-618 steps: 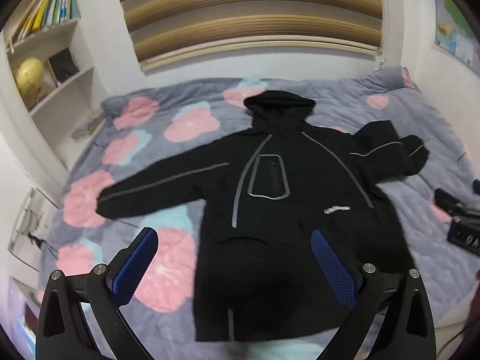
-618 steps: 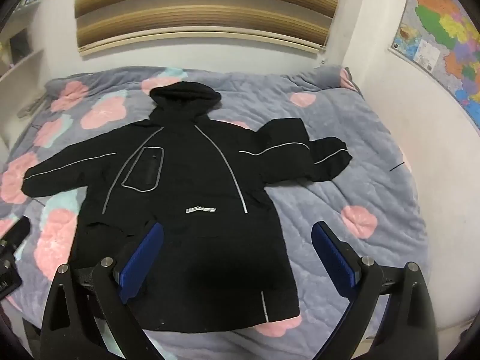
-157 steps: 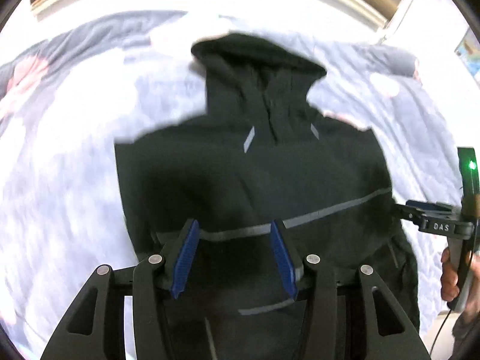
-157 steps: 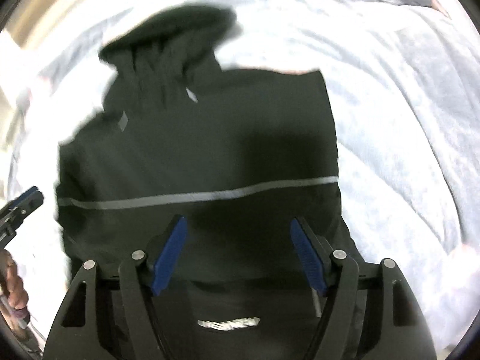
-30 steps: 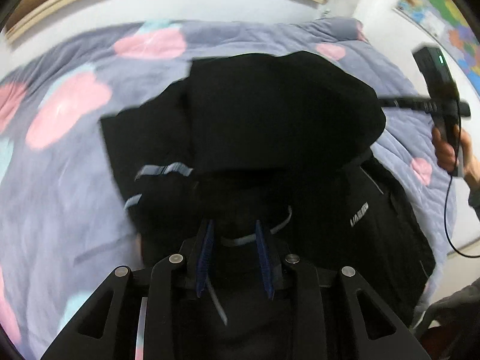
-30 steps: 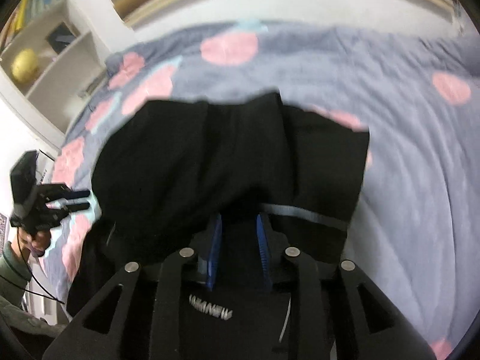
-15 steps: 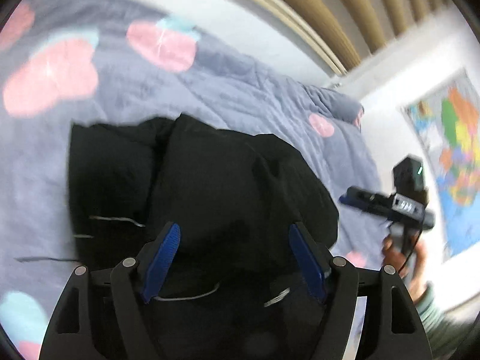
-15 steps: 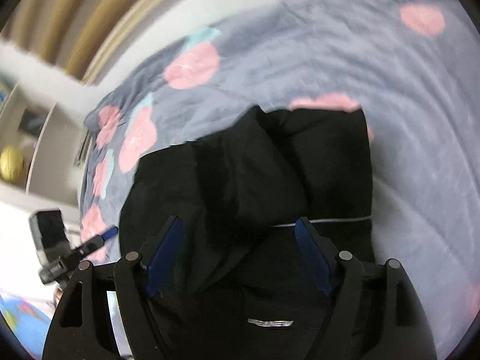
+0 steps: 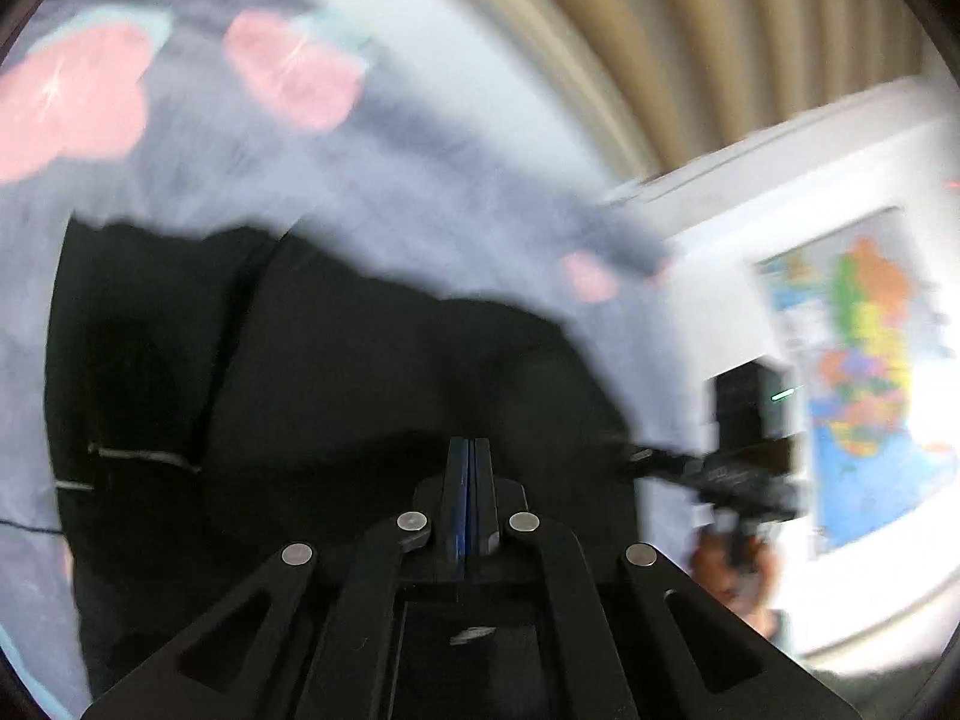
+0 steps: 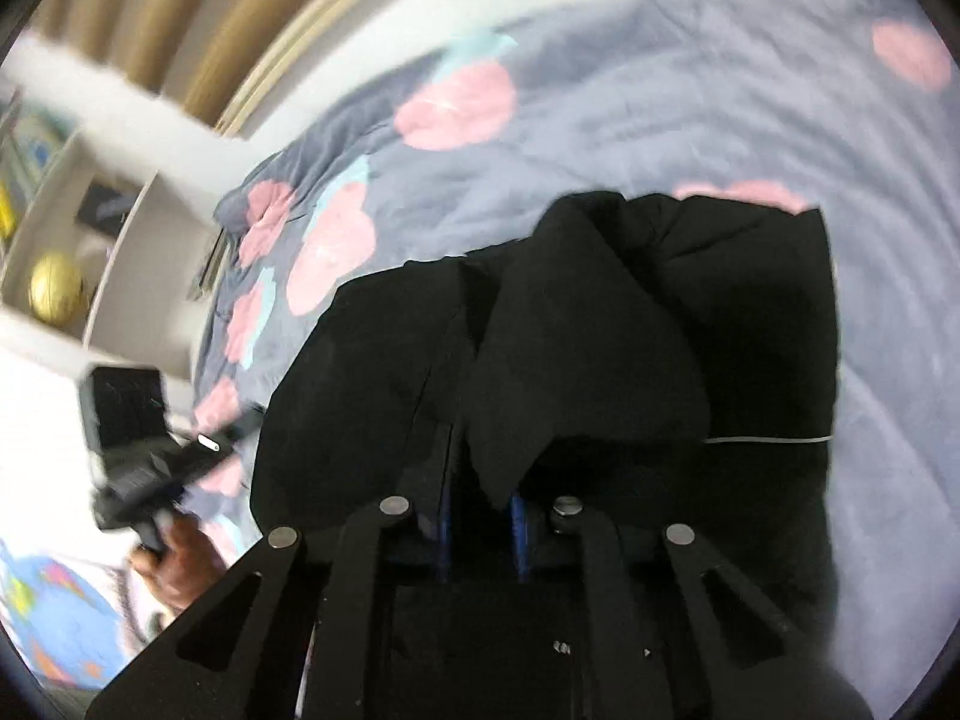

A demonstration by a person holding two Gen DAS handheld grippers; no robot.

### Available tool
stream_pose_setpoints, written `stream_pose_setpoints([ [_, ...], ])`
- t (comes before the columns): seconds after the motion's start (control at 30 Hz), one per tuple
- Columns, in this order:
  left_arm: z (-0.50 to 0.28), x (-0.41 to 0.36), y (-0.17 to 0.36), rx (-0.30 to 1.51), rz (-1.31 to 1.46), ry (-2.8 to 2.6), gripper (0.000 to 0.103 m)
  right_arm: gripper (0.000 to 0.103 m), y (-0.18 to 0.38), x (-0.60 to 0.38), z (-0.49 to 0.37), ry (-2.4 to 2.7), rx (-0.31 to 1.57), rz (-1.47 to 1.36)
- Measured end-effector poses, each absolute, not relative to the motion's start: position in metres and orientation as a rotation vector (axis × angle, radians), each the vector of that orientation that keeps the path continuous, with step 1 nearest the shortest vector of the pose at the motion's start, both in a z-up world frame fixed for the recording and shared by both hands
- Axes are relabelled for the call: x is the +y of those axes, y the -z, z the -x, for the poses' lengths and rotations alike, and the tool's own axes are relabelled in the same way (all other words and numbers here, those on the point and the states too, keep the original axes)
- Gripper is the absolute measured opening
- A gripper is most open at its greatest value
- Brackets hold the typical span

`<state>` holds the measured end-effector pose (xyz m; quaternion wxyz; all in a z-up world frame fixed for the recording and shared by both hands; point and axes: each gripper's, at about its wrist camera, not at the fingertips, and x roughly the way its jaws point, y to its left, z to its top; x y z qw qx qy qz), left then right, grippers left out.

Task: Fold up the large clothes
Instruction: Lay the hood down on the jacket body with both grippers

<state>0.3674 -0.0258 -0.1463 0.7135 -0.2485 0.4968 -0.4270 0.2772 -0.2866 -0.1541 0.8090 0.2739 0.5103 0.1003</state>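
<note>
A black hooded jacket (image 9: 336, 372) lies folded on the bed, sleeves tucked in and hood flipped down over the body; it also shows in the right wrist view (image 10: 630, 336). My left gripper (image 9: 471, 450) is shut with its blue pads pressed together just above the jacket, nothing visibly between them. My right gripper (image 10: 480, 510) is nearly closed, and a fold of the black hood fabric hangs between its blue pads. The right gripper also appears in the left wrist view (image 9: 738, 474), and the left gripper in the right wrist view (image 10: 156, 450).
The bed has a grey-blue quilt (image 10: 660, 90) with pink flowers. A white shelf with a gold ball (image 10: 54, 288) stands at the left. Wooden blinds (image 9: 690, 30) and a wall map (image 9: 870, 372) are behind the bed.
Both grippers were open half a second ago. Now the left is shut and the right has closed onto the hood fabric. Both views have swung and are blurred.
</note>
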Motion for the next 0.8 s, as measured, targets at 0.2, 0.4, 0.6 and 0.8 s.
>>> stream_pose_setpoints([
  [0.2, -0.353, -0.007, 0.190, 1.243, 0.442, 0.846, 0.000, 0.018, 0.210, -0.265, -0.252, -0.126, 1.223, -0.493],
  [0.4, -0.337, -0.022, 0.247, 1.368, 0.351, 0.736, 0.000, 0.019, 0.262, -0.275, -0.244, -0.046, 1.300, -0.568],
  [0.6, -0.327, -0.015, 0.201, 1.278, 0.247, 0.664, 0.005, 0.029, 0.216, -0.277, -0.231, -0.010, 1.263, -0.417],
  [0.8, -0.332, -0.046, 0.114, 1.115, 0.194, 0.710, 0.053, 0.059, 0.146, -0.264, -0.241, -0.015, 1.148, -0.317],
])
